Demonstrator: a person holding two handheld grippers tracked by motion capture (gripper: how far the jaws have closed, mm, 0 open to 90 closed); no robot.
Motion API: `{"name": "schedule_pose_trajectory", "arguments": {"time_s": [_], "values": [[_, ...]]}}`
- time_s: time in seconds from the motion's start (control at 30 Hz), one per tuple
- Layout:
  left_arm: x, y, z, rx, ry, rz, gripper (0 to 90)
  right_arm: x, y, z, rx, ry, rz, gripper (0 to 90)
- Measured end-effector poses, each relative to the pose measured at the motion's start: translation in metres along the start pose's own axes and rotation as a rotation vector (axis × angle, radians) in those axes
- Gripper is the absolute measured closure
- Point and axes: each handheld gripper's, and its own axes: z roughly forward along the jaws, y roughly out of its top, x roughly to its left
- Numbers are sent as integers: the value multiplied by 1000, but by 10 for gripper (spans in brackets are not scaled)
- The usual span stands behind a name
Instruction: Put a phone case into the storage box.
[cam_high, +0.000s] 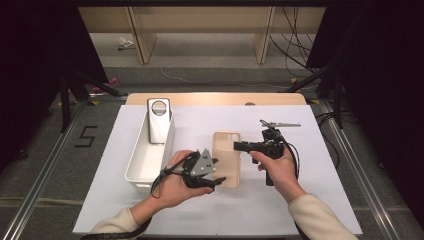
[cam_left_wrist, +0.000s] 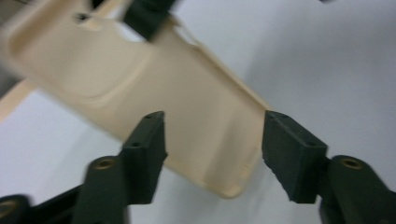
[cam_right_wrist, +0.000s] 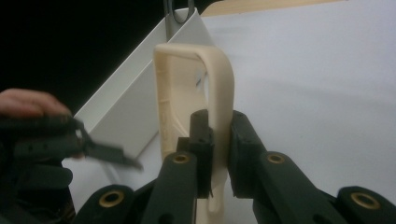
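A cream phone case hangs just above the white table top, its hollow side up. My right gripper comes in from the right and is shut on the case's long edge; in the right gripper view the case stands on edge with its rim pinched between the pads of that gripper. My left gripper is at the case's near end. In the left gripper view its jaws stand wide, and the rounded end of the case lies between them without either pad pressing on it.
A long white bin stands to the left of the case, with a silver-white phone case leaning upright at its far end. The bin's wall rises close behind the held case. Dark stands and cables flank the table.
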Motion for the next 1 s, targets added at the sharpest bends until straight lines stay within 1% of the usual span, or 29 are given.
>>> {"name": "schedule_pose_trajectory", "arguments": {"time_s": [0.07, 0.13, 0.2, 0.27, 0.4, 0.47, 0.5, 0.57, 0.7, 0.77, 0.83, 0.9, 1.0], "values": [[7, -1, -2, -39, 40, -64, 309, 1, 0, 0, -7, -1, -8, 820], [13, -3, -3, -69, 68, -127, 279, 2, 1, 0, -15, -1, -16, 820], [18, -5, -5, -90, 88, -177, 271, 2, 1, -1, -19, -6, -21, 820], [23, -6, -6, -115, 98, -224, 283, 3, 0, 0, -21, -7, -30, 819], [30, -5, -7, -142, 127, -280, 333, 4, 0, 0, -23, -6, -35, 819], [33, -4, -7, -156, 130, -319, 364, 4, 0, 1, -22, -4, -38, 819], [35, -4, -7, -160, 136, -333, 382, 5, 0, 1, -24, -5, -41, 819], [37, -4, -7, -160, 150, -346, 427, 6, 0, 1, -22, -7, -46, 819], [42, -3, -5, -171, 158, -387, 484, 7, 0, 2, -23, -3, -48, 819], [43, -1, -2, -189, 151, -407, 512, 7, -1, 2, -23, -4, -48, 819], [43, 1, 0, -196, 142, -415, 551, 8, -1, 2, -24, -4, -51, 819], [43, 2, 3, -196, 133, -429, 574, 8, -1, 2, -22, -2, -52, 819], [44, 2, 6, -193, 134, -446, 608, 8, -1, 3, -21, -1, -55, 818]]}}
